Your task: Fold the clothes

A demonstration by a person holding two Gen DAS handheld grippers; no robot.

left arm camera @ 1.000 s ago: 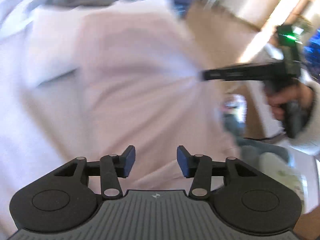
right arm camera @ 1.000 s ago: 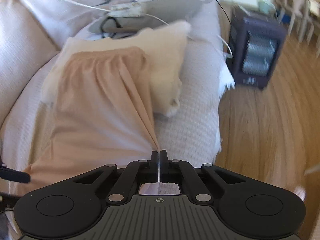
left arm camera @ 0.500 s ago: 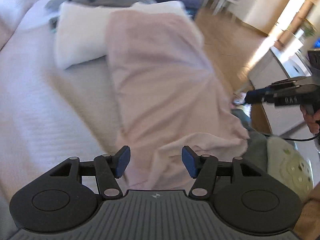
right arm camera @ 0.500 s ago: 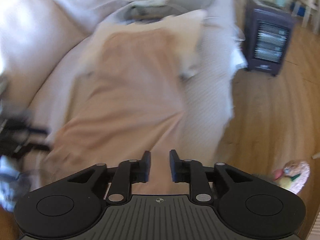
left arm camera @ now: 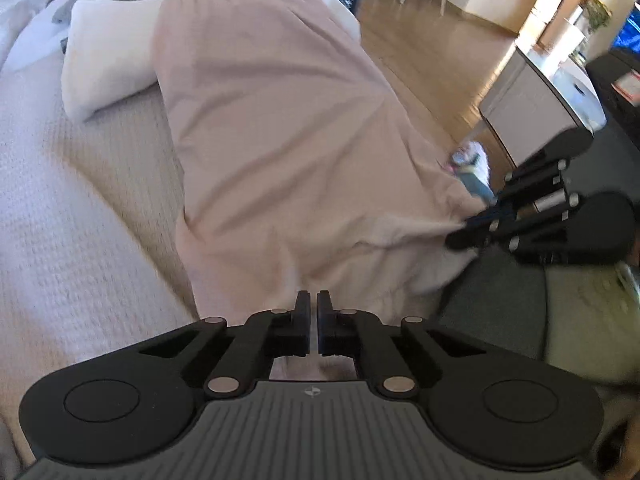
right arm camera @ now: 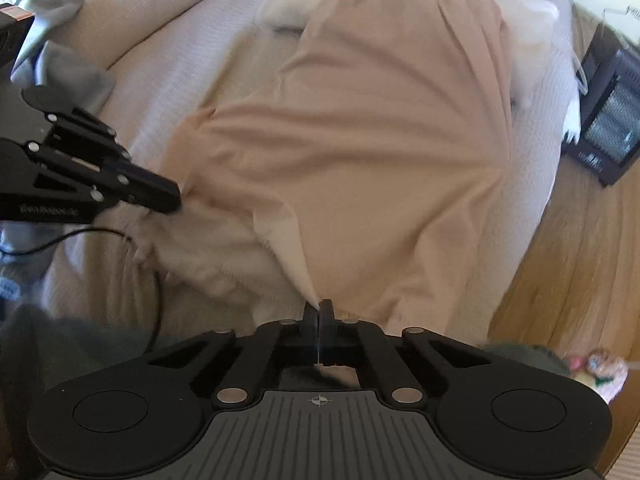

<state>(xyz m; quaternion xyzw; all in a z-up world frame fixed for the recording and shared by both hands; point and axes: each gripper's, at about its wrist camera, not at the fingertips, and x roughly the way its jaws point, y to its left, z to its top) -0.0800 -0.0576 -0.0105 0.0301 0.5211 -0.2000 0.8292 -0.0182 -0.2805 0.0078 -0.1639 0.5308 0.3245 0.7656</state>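
Across the white bedspread [left arm camera: 80,208] lies a peach-pink garment [left arm camera: 280,128], its far end draped over a pillow [left arm camera: 104,68]. At its near edge, both grippers pinch the cloth: the left gripper [left arm camera: 313,308] pressed together on the near left corner, the right gripper [right arm camera: 319,312] clamped on a raised fold at the near right corner.

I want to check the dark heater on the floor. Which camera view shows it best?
The right wrist view: the heater stands on the wooden floor beside the bed, with its front grille visible. The left wrist view shows only a dark upper part of it behind the peach garment.
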